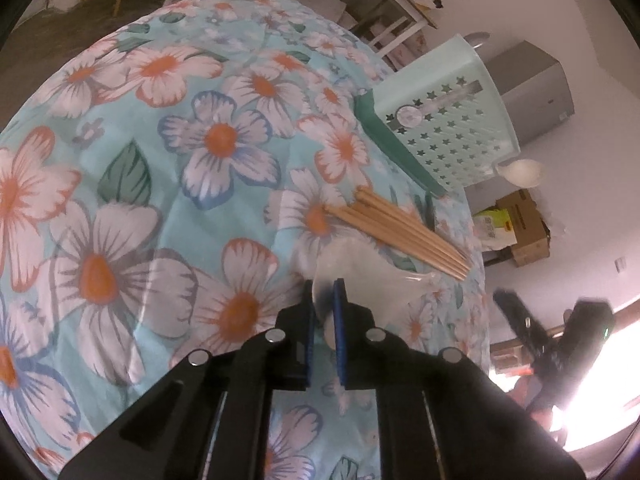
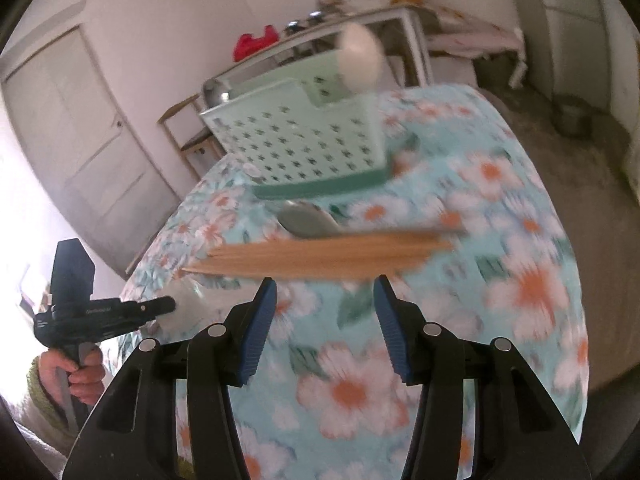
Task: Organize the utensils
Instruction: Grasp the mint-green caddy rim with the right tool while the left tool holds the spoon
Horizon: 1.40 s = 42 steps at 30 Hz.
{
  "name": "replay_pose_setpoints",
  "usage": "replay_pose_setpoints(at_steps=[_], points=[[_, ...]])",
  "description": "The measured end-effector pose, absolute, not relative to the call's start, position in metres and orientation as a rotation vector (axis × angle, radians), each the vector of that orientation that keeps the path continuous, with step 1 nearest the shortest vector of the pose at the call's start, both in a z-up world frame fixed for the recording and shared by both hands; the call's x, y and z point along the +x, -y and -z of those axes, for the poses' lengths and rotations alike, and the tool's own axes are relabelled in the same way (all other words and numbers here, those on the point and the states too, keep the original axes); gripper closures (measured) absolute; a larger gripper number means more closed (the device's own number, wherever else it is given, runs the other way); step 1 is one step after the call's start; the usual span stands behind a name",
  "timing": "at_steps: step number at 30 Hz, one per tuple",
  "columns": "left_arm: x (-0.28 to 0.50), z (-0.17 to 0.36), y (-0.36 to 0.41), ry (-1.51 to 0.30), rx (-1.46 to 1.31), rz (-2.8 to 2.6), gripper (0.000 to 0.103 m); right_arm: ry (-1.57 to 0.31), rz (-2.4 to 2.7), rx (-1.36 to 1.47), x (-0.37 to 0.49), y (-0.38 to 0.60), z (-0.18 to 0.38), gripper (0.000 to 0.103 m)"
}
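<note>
A floral cloth [image 1: 168,184] in blue, white and orange covers the bench in a white-walled room with a panelled door [image 2: 76,120] and a cluttered white side table [image 2: 400,20]. A mint basket [image 1: 444,112] with star cut-outs stands on the cloth, a white spoon [image 2: 358,60] poking from it. Chopsticks [image 1: 404,232] lie bundled beside it; a metal spoon [image 2: 308,220] rests between the 2. The left gripper [image 1: 323,300], tilted down, has its jaws clenched on something pale and blurred. The right gripper [image 2: 325,304] hangs above the chopsticks, jaws released.
</note>
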<state>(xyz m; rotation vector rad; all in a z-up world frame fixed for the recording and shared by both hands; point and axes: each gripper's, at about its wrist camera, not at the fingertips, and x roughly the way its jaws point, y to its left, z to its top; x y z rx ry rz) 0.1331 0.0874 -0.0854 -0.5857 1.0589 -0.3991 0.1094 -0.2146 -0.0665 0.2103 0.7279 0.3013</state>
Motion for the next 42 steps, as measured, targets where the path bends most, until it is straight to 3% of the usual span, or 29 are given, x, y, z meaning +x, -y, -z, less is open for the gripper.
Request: replay_pose_setpoints(at_steps=[7,15,20,23,32,42], points=[[0.132,0.083,-0.089,-1.039,-0.529,0.43,0.096,-0.752,-0.329,-0.022,0.158,0.159,0.071,0.067],[0.131,0.086,-0.088,-1.024,-0.506,0.452,0.096,-0.776,-0.268,-0.283,0.198,0.114,0.097,0.072],[0.131,0.087,-0.09,-1.014,-0.503,0.457,0.096,-0.781,-0.213,-0.348,0.207,0.108,0.11,0.088],[0.13,0.086,-0.089,-1.004,-0.497,0.455,0.096,-0.747,-0.187,-0.344,0.206,0.111,0.106,0.096],[0.124,0.077,-0.087,-0.947,-0.479,0.441,0.097,-0.627,-0.138,-0.195,0.187,0.149,0.052,0.101],[0.105,0.017,-0.068,-0.715,-0.313,0.443,0.102,-0.451,-0.135,0.097,0.136,0.222,-0.02,0.102]])
